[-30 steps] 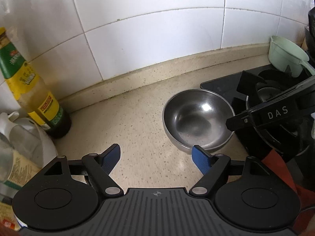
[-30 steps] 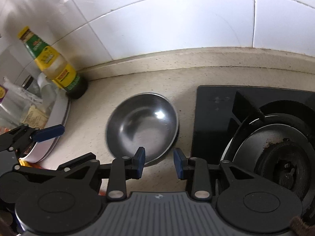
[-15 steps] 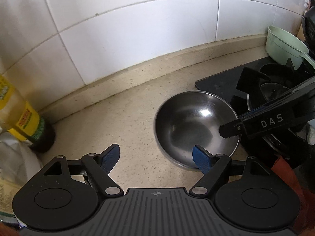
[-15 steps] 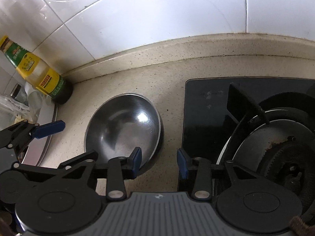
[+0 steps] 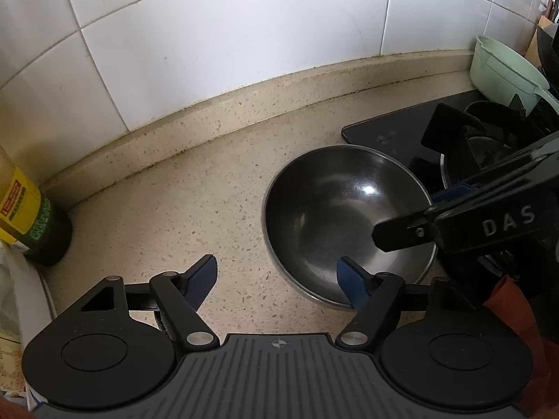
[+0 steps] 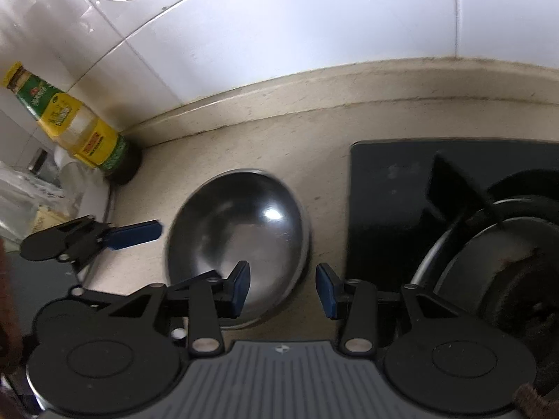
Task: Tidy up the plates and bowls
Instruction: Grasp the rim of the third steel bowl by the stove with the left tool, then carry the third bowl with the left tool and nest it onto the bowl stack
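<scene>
Steel bowl [image 5: 346, 223] sits on the speckled counter [image 5: 195, 216], just beside the black stove top [image 6: 401, 188]. The left gripper [image 5: 277, 281] hangs over the near side of the bowl; its jaws are closing, the right blue pad lies over the bowl's near rim and the left pad is over bare counter, so nothing is pressed between them. The right gripper [image 6: 283, 289] reaches over the bowl's other side with its jaws opening; the rim passes between the pads, without contact visible. To the far left of both grippers a yellow-labelled bottle [image 6: 75, 129] stands against the tiled wall [image 5: 244, 35].
</scene>
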`<state>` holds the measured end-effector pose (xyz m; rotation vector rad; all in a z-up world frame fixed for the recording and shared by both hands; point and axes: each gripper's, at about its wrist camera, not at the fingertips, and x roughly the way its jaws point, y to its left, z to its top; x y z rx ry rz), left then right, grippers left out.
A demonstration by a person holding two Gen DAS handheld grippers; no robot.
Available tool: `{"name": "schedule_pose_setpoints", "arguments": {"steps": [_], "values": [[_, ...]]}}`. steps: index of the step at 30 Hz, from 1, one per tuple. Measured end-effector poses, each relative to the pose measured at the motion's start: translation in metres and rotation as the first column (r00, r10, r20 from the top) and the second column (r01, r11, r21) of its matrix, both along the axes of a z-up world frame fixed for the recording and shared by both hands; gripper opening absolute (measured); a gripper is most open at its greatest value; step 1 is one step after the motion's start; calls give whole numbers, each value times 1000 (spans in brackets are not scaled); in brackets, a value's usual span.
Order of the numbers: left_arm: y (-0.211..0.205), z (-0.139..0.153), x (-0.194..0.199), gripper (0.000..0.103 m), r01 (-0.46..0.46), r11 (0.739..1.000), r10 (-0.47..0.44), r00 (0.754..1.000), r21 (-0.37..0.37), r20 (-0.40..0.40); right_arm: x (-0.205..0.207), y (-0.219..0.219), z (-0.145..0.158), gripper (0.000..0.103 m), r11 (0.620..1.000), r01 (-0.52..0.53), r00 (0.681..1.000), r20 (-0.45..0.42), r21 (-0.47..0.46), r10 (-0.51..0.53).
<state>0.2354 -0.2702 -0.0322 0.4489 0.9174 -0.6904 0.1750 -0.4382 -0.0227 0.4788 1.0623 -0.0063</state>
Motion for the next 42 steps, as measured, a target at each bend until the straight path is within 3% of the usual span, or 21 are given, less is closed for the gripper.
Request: {"name": "schedule_pose_setpoints", "arguments": {"steps": [2, 3, 5, 8, 14, 26, 36, 42], "values": [[0, -2, 4, 76, -7, 1000, 7, 1000, -1, -17, 3, 3, -1, 38, 1000, 0, 1000, 9, -14, 0], [-1, -4, 5, 69, -10, 1000, 10, 1000, -1, -23, 5, 4, -2, 36, 1000, 0, 1000, 7, -15, 0], [-1, -10, 12, 64, -24, 1000, 24, 998, -2, -60, 10, 5, -5, 17, 1000, -2, 1000, 0, -26, 2], [2, -11, 15, 56, -31, 999, 27, 994, -31, -109, 13, 7, -11, 16, 1000, -9, 1000, -4, 12, 9], [7, -3, 10, 53, -38, 999, 34, 995, -39, -96, 15, 13, -13, 13, 1000, -20, 1000, -4, 22, 21], [27, 51, -13, 54, -52, 991, 53, 999, -121, 5, 1, 21, 35, 12, 999, -32, 994, 104, 9, 31], [65, 116, -82, 57, -33, 980, 58, 991, -198, 124, -51, 53, 101, 12, 994, -92, 972, 212, -54, 101], [86, 127, -125, 59, -15, 977, 44, 990, -213, 134, -92, 76, 123, 12, 990, -127, 964, 229, -68, 139]]}}
